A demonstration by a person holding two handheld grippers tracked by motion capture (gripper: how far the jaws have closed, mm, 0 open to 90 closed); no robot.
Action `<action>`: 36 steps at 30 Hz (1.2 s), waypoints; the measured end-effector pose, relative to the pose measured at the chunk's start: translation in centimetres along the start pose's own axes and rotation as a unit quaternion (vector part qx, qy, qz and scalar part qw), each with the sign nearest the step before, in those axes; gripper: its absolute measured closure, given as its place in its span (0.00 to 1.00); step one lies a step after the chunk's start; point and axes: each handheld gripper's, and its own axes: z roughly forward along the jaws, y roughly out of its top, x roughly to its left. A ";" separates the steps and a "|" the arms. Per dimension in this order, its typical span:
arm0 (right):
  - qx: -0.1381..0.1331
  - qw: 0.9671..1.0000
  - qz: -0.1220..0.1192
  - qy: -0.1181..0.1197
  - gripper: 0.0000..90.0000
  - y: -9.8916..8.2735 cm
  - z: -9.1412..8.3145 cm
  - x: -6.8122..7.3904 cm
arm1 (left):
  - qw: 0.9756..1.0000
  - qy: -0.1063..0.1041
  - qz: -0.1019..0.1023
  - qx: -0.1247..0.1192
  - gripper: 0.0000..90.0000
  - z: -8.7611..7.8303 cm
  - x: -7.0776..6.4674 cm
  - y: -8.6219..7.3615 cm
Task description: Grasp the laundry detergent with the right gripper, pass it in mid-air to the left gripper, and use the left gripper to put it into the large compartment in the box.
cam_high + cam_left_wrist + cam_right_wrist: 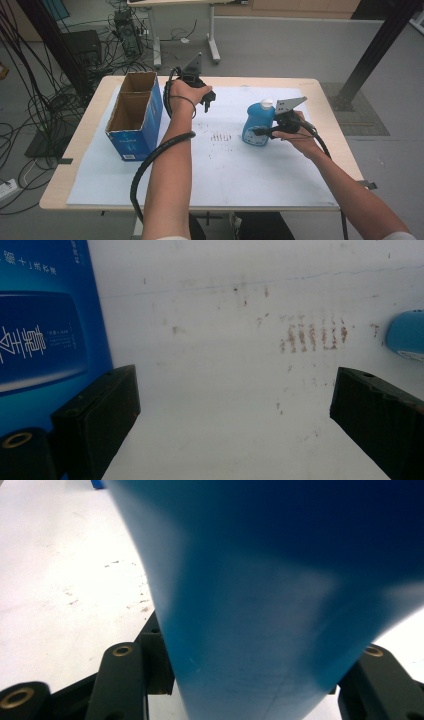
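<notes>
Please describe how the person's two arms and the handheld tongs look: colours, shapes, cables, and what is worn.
Both forearms are bare, with white short sleeves at the picture's bottom edge. The left tongs and right tongs are black, each topped by a grey three-cornered plate. A thick black ribbed cable trails from each along the arm. The left tongs' fingers are blocky black.

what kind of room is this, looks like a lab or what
Most likely a lab or test workspace: a light wooden table topped with a white sheet, black cables tangled on the grey floor, and a black computer tower beside a second desk's white metal legs.
</notes>
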 end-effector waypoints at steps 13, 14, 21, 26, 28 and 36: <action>0.001 1.000 0.000 -0.001 0.49 0.0 0.0 0.0 | 1.000 0.003 -0.001 -0.002 0.07 -0.3 0.2 -0.1; 0.000 1.000 0.001 -0.001 0.49 0.0 0.0 0.0 | 1.000 0.003 0.000 -0.002 0.07 -0.4 0.2 -0.1; 0.001 1.000 0.003 -0.002 0.49 0.1 0.0 0.1 | 1.000 0.003 0.007 -0.003 0.07 -0.6 -0.2 -0.1; 0.021 1.000 0.012 -0.001 0.49 0.6 -0.2 0.6 | 1.000 -0.003 0.024 -0.005 0.07 -1.3 -0.3 -0.2; 0.034 0.999 0.014 -0.003 0.49 1.1 -0.3 0.9 | 0.999 -0.004 0.031 -0.008 0.07 -1.6 -0.3 -0.3; 0.059 0.998 0.023 -0.015 0.49 3.2 -1.3 2.2 | 0.996 -0.003 0.092 -0.015 0.07 -4.3 -0.4 -0.8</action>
